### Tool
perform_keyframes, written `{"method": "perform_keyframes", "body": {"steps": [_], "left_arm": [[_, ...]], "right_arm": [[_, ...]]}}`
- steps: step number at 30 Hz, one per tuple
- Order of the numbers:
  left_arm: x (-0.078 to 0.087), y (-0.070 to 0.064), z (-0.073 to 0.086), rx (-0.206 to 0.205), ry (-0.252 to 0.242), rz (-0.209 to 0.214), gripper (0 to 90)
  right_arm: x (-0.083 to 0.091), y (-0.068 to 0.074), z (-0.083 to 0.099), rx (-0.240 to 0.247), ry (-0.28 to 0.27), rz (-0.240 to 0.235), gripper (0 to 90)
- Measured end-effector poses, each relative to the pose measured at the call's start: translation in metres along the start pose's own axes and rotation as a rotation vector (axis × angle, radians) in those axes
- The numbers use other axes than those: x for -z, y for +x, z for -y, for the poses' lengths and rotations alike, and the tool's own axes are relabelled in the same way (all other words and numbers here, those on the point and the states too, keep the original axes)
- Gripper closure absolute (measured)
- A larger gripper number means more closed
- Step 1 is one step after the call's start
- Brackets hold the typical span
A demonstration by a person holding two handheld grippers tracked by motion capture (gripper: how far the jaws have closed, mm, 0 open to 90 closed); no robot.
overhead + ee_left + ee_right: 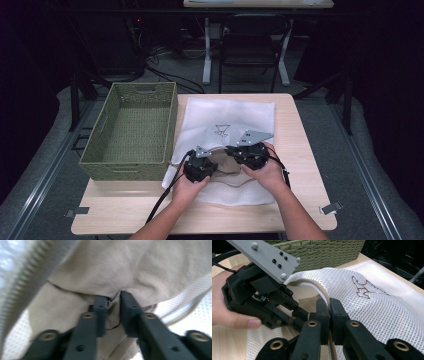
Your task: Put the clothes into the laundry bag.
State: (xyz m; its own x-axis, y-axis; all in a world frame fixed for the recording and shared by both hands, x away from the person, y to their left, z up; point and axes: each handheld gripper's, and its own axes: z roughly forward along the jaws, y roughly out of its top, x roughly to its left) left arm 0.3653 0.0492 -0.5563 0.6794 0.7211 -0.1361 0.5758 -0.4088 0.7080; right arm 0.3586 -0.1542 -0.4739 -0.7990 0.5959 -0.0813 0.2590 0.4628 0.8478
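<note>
A white mesh bag (pixel 235 112) with a dark printed mark lies flat on the wooden table (pixel 300 150). Its near edge is lifted open. My right gripper (pixel 329 302) is shut on the bag's zipper rim (pixel 322 292) and holds it up. My left gripper (pixel 113 296) reaches into the opening, its jaws pinched on a fold of the beige cloth (pixel 112 267) inside the bag. In the high view the left gripper (pixel 202 167) and right gripper (pixel 247 154) sit close together at the bag's near edge. The zipper teeth (pixel 27 275) run past on the left.
A green woven basket (pixel 131 125) stands on the table's left half, touching the bag's left edge, and nothing shows inside it. Bare wood runs along the table's near edge and right side. A chair (pixel 250 40) and table legs stand beyond the far edge.
</note>
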Motion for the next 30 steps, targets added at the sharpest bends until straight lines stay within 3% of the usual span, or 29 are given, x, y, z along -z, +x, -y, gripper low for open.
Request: {"method": "perform_keyframes", "body": {"steps": [3, 7, 13, 18, 28, 30], "left_arm": [[0.003, -0.002, 0.0, -0.006, -0.009, 0.005, 58.9], [0.006, -0.006, 0.001, -0.035, 0.008, 0.011, 50.1], [0.004, -0.004, 0.007, -0.044, 0.022, -0.003, 47.7], [-0.002, -0.002, 0.01, -0.037, 0.034, 0.008, 56.4], [0.004, -0.01, 0.011, -0.067, 0.048, 0.019, 40.6], [0.006, -0.012, 0.012, -0.094, 0.054, -0.002, 38.4]], "right_arm": [[0.0, 0.0, 0.0, 0.002, 0.0, 0.0, 86.8], [0.0, 0.0, 0.0, 0.0, -0.001, 0.0, 86.9], [0.0, 0.0, 0.0, 0.001, 0.0, -0.001, 86.8], [0.0, 0.0, 0.0, 0.001, 0.0, -0.001, 86.9], [0.001, 0.0, 0.0, 0.0, -0.001, 0.001, 86.9], [0.001, 0.0, 0.0, -0.002, -0.002, 0.001, 86.8]]}}
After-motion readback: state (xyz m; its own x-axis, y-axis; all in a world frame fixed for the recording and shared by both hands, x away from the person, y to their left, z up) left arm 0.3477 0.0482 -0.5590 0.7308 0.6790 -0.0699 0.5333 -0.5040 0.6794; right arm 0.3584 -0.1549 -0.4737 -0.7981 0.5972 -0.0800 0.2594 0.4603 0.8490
